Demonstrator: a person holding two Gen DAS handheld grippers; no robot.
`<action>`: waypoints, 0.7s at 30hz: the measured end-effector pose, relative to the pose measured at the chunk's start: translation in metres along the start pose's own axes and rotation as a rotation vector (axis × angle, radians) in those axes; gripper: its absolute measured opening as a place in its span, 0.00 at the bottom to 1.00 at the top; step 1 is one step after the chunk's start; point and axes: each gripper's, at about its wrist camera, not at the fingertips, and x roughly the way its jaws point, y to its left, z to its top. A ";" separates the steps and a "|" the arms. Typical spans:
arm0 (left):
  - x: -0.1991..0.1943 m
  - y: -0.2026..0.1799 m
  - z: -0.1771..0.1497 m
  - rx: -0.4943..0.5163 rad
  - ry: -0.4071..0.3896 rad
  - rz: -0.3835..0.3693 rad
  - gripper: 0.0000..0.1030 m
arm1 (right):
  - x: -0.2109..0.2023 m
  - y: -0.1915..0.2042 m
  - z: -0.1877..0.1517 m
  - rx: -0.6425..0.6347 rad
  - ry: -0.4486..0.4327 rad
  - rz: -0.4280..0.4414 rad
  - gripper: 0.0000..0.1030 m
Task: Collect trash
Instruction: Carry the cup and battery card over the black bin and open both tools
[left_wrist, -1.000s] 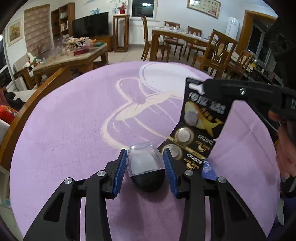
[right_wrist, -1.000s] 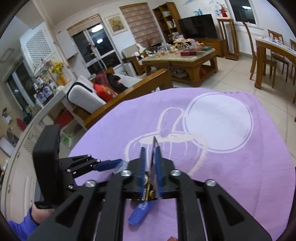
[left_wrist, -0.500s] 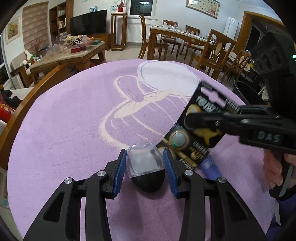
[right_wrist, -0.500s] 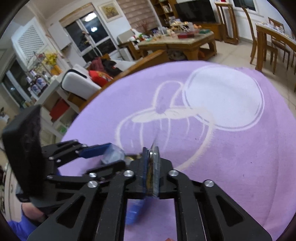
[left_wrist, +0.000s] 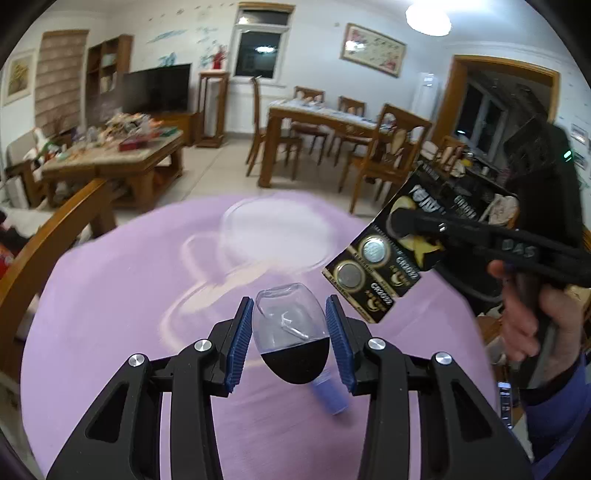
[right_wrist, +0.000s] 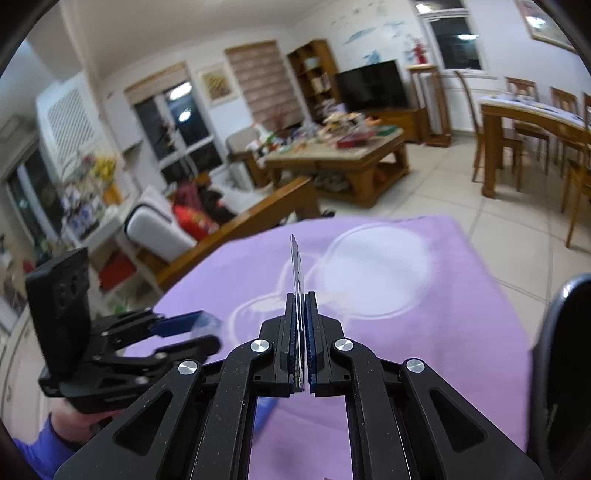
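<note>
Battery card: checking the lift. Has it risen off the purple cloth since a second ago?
Yes. The battery card rose from the purple cloth; its top now overlaps the dining chairs.

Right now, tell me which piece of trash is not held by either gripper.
The small blue tube, lying on the purple cloth. The clear-and-black plastic case sits between the left gripper's pads, and the battery card is clamped in the right gripper.

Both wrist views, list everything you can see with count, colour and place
Plastic capsule: one, clear top, black bottom, between the left gripper's fingers.
Battery card: one, black and gold, held above the cloth.
Small tube: one, blue, lying on the cloth.
Cloth: one, purple with white print, covering the table.
Bin: one, dark, right of the table.
Left gripper: black, blue pads, shut on capsule.
Right gripper: black, shut on card.
</note>
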 end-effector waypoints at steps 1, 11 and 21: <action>0.000 -0.009 0.004 0.011 -0.006 -0.010 0.39 | -0.008 -0.010 0.001 0.018 -0.016 -0.007 0.05; 0.050 -0.135 0.040 0.113 -0.001 -0.201 0.39 | -0.119 -0.133 -0.022 0.204 -0.171 -0.136 0.05; 0.135 -0.244 0.040 0.182 0.128 -0.364 0.39 | -0.192 -0.246 -0.075 0.362 -0.224 -0.307 0.06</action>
